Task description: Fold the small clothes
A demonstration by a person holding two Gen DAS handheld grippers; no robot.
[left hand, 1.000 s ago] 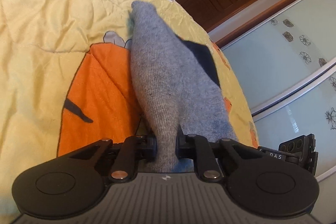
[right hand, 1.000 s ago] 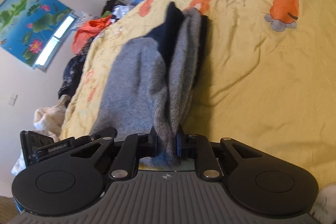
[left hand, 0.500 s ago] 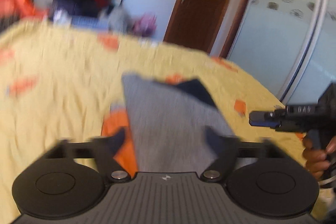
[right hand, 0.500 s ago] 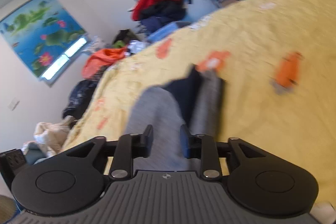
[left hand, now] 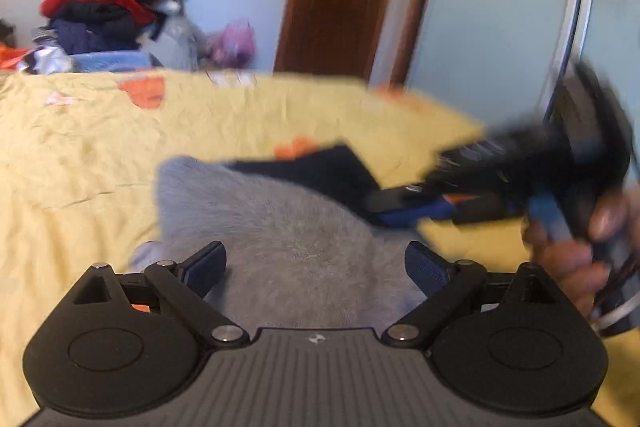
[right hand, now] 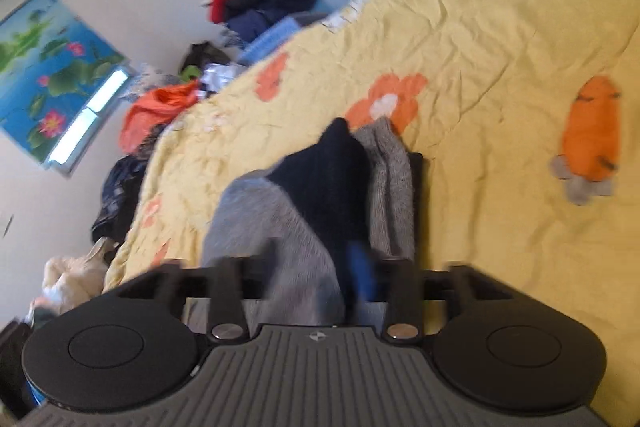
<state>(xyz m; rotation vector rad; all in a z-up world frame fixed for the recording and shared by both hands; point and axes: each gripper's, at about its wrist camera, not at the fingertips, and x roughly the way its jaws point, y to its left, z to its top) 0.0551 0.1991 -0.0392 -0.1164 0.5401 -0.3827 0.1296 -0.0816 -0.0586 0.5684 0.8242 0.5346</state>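
The soft grey sock with a dark navy cuff lies folded on the yellow bed cover with orange shapes. The left claw is spread wide above it, holding nothing. The right claw looks spread too, though blurred, probably because the fold is done.

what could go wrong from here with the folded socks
1. The left gripper is open and the grey and navy socks lie loose on the yellow bedsheet; nothing pins the fold, so it may spring open.
2. The right gripper shows heavy motion blur right over the socks; a finger could snag the knit and drag the stack apart.
3. In the left wrist view the right gripper sweeps close by; the two tools might collide.
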